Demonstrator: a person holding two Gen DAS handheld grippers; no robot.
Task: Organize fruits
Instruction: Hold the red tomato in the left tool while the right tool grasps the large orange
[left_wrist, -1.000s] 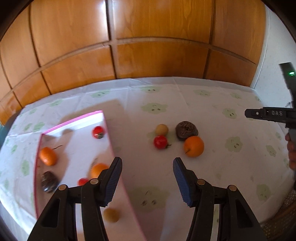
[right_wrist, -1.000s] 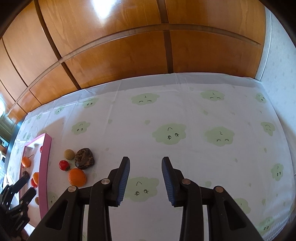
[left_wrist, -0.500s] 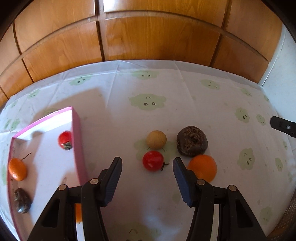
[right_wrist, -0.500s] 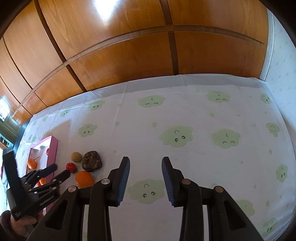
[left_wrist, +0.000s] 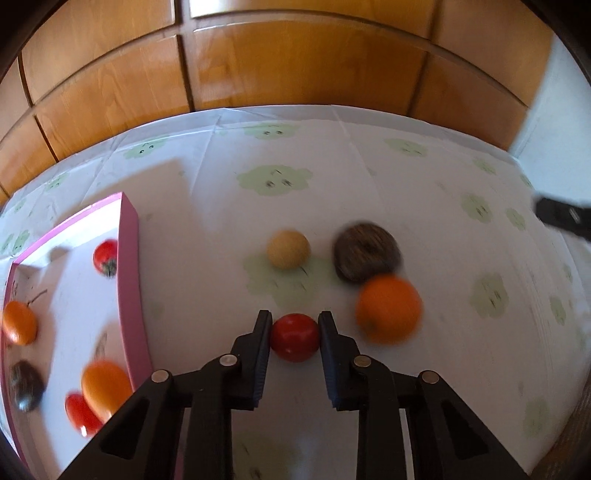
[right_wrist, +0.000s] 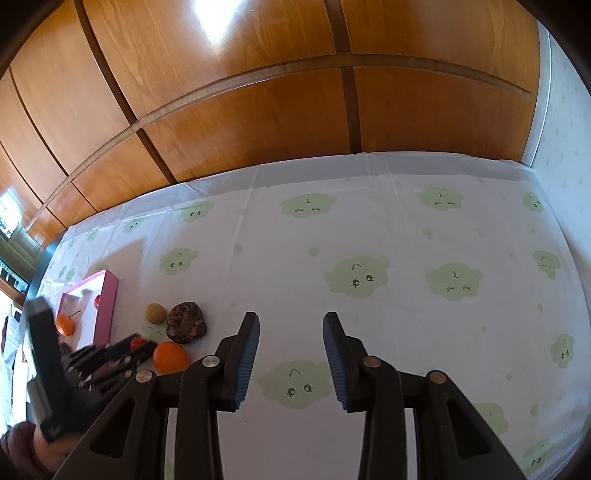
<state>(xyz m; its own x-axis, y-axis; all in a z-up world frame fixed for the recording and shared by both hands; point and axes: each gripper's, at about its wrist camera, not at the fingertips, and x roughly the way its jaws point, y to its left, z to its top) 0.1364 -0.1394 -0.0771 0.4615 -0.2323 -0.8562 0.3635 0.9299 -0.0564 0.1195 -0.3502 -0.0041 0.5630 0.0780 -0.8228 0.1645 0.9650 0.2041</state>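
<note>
Left claw (left_wrist: 294, 326): clenched on the tomato (left_wrist: 294, 336), a finger touching each side.
Tomato: on the table (right_wrist: 369, 236), between the pink tray (left_wrist: 129, 280) and the orange (left_wrist: 388, 309).
Right claw (right_wrist: 291, 332): released, fingers apart over bare cloth, well apart from the fruit.
Loose fruit: a tan ball (left_wrist: 288, 248) and a dark wrinkled fruit (left_wrist: 366, 253) lie beyond the tomato; the orange touches the dark fruit.
Tray: white floor, pink rim, left of the loose fruit; holds red, orange and dark fruits.
Surface: white cloth printed with green cloud faces, creased.
Room: glossy wood panels (right_wrist: 258, 92) behind the table; pale wall (right_wrist: 565, 122) at right.
</note>
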